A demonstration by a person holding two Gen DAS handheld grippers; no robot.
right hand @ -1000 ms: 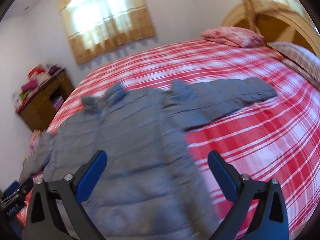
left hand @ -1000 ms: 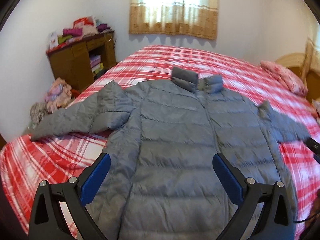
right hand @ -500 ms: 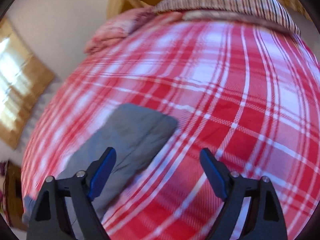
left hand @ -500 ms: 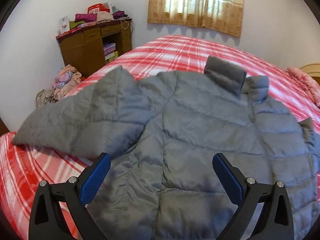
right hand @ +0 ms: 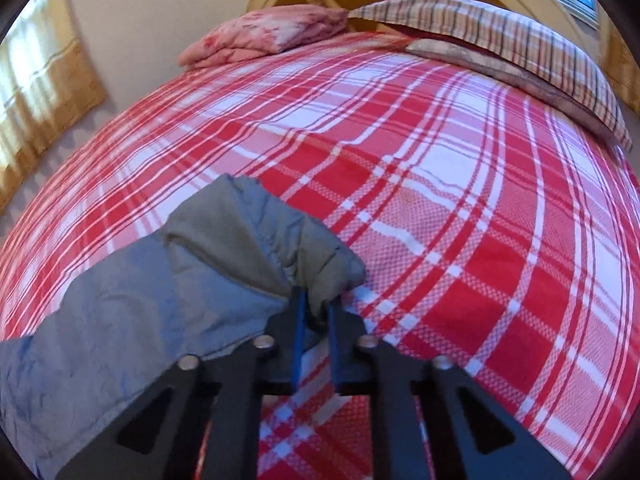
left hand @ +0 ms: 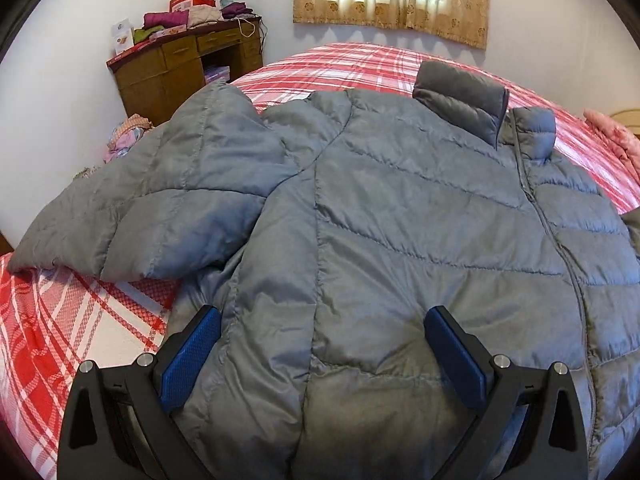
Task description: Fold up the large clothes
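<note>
A: Okay, left wrist view first. Where's the jacket [left hand: 400, 240]?

B: Grey puffer, front up, spread flat on the red plaid bedspread [left hand: 72, 328]. Left gripper [left hand: 322, 344] sits over the lower body panel, jaws spread wide, nothing between the pads. The left fingertip [left hand: 192, 356] is at the jacket's side edge, where fabric meets bedspread; the other one is over the quilted front.

A: Pressing in?

B: Fabric puckers a bit around the right pad. Can't tell if that's real contact. One sleeve [left hand: 132, 216] lies out sideways toward the wooden desk [left hand: 176, 68], collar [left hand: 464, 100] standing up at the far end, zipper running down on the right.

A: Right wrist view?

B: Right gripper [right hand: 316, 316] is clamped shut on the sleeve cuff [right hand: 320, 268]. Cuff end is bunched and pinched between the blue pads, a lump of fabric bulging past the tips. The rest of that sleeve trails off to the lower left, resting on the bedspread.

A: Background?

B: Pink pillow [right hand: 272, 36] and striped pillow [right hand: 500, 40] at the headboard, well apart from the cuff.
</note>
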